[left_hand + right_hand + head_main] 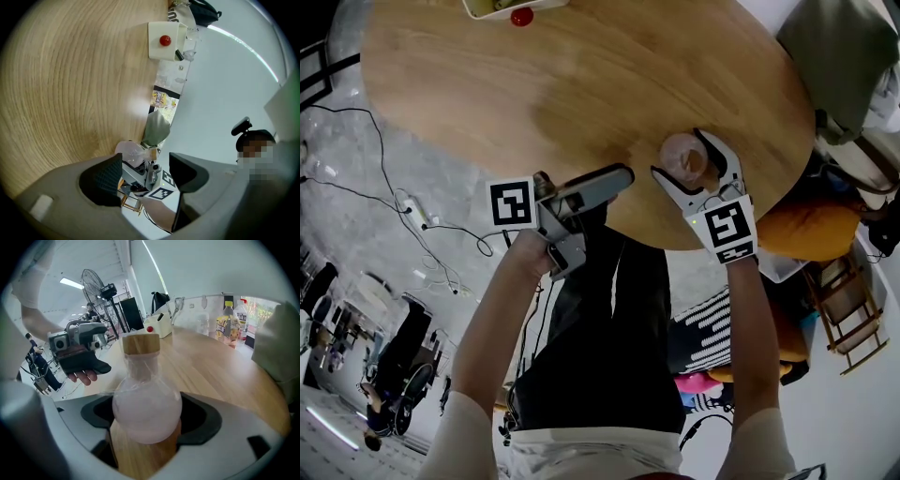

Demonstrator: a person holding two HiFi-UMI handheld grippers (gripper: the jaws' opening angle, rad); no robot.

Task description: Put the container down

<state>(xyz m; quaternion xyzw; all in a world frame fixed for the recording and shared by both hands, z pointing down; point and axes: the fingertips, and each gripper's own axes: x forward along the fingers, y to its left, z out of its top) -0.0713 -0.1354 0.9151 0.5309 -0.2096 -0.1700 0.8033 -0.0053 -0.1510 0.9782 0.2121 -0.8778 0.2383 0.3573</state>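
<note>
A round frosted container (682,156) with a wooden lid (140,344) stands upright over the near right edge of the round wooden table (534,84). My right gripper (680,153) is shut on it, its two jaws pressed against the bulb (146,404) from either side. I cannot tell whether its base touches the tabletop. My left gripper (614,178) hovers at the table's near edge, left of the container, open with nothing between its jaws. From the left gripper view the container (129,152) shows beyond the open jaws.
A white tray (502,9) with a red ball (522,16) sits at the table's far edge. Bottles (225,319) stand along the far right side. A grey-green bag (844,56) and an orange cushion (811,230) lie right of the table. Cables (412,211) run over the floor at left.
</note>
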